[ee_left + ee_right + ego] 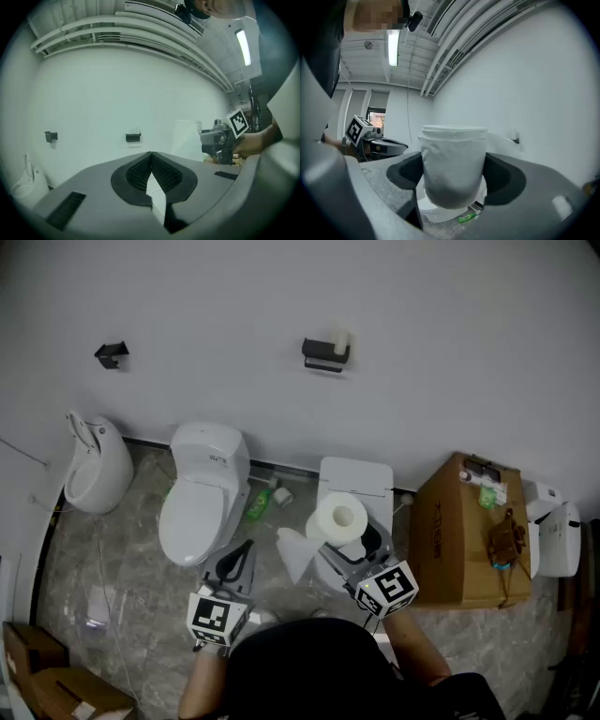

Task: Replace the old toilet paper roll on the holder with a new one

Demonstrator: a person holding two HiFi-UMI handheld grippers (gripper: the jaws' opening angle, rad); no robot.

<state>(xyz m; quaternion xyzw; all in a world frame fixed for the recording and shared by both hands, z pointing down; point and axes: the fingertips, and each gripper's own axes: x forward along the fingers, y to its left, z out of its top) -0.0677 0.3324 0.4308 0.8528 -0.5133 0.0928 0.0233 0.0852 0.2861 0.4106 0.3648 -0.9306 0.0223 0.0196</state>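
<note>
A black holder (324,356) is fixed to the white wall, with a short pale old roll core (341,341) on it. My right gripper (344,533) is shut on a full white toilet paper roll (337,517), held over the floor in front of the white bin. In the right gripper view the roll (452,161) stands upright between the two pads (501,176), which press its sides. My left gripper (241,557) is below the toilet, shut with nothing in it. Its tips (151,155) meet, and the holder (133,137) shows far ahead on the wall.
A white toilet (201,491) and a urinal (94,465) stand at the left under a second black wall hook (111,353). A green bottle (259,504) lies on the floor. A white bin (357,487) and a cardboard box (464,531) stand at the right.
</note>
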